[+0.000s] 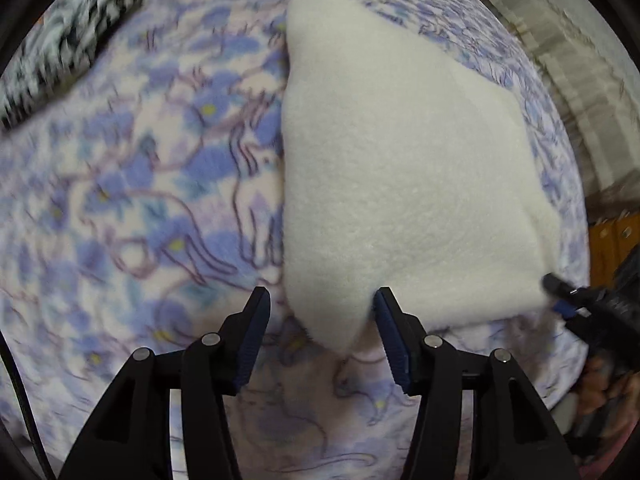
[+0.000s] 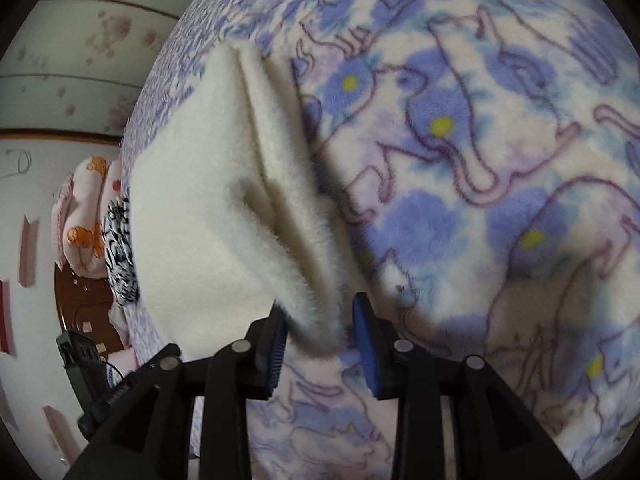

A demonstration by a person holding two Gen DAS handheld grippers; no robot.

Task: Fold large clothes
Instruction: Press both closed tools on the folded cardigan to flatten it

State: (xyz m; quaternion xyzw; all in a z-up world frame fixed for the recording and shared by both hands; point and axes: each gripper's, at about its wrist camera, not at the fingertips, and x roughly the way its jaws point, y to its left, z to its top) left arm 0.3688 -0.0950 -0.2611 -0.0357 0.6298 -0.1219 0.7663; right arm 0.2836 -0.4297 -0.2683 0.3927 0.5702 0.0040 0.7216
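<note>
Two grippers are seen over a white fleece garment [image 1: 400,168] that is laid folded on a blanket [image 1: 140,184] printed with blue flowers and cat outlines. In the left wrist view the left gripper [image 1: 322,320] is held above the garment's near corner; its jaws are parted, and the corner's tip is seen in the gap without being pressed by either blue pad. At the right edge of that view the right gripper [image 1: 560,288] is seen at the garment's near right corner. In the right wrist view the right gripper [image 2: 320,332] is shown with its jaws apart around a fluffy doubled edge of the garment [image 2: 224,200]; the left pad is touched by the pile, while the right pad is kept clear. A black-and-white patterned cloth [image 1: 68,44] is seen far left on the blanket, blurred.
</note>
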